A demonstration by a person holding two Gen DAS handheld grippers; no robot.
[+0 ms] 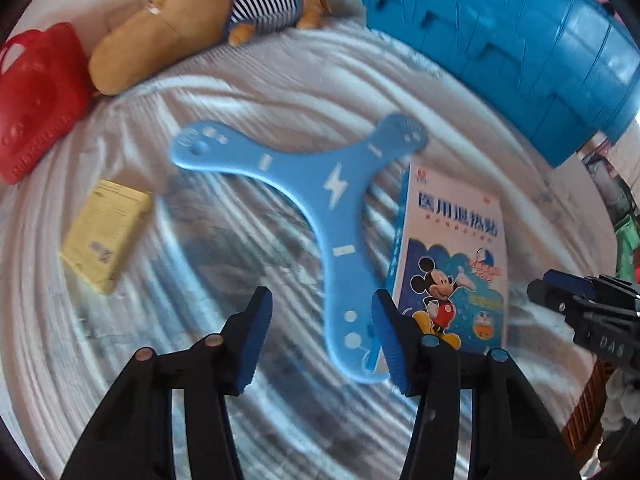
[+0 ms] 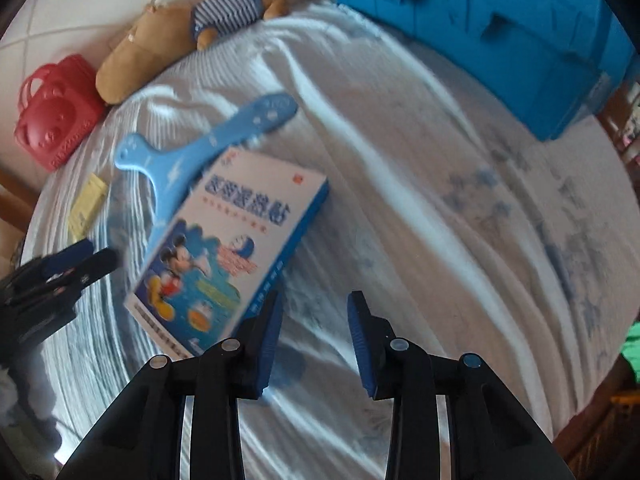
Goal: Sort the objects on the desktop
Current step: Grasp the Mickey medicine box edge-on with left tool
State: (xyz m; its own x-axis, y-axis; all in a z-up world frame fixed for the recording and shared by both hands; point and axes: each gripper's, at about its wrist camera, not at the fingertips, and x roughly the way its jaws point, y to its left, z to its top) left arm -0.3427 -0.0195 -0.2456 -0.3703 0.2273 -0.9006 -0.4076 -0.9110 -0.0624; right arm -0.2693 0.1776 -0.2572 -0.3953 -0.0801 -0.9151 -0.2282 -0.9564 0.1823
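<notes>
A light blue three-armed boomerang (image 1: pixel 312 192) lies on the white cloth, one arm reaching toward me. My left gripper (image 1: pixel 322 340) is open and points steeply down. That arm lies between its fingers, close to the right pad (image 1: pixel 390 344) and well clear of the left one. A white and blue box with a cartoon mouse (image 1: pixel 452 264) lies just right of the boomerang and overlaps it. My right gripper (image 2: pixel 316 344) is also open, with only cloth between its fingers. The same box (image 2: pixel 232 248) sits just left of its left finger (image 2: pixel 266 344).
A big blue crate (image 1: pixel 500 40) stands at the back right. A plush toy in a striped shirt (image 1: pixel 180 32) and a red plastic bag (image 1: pixel 36 96) lie at the back left. A small yellow box (image 1: pixel 106 232) rests left of the boomerang.
</notes>
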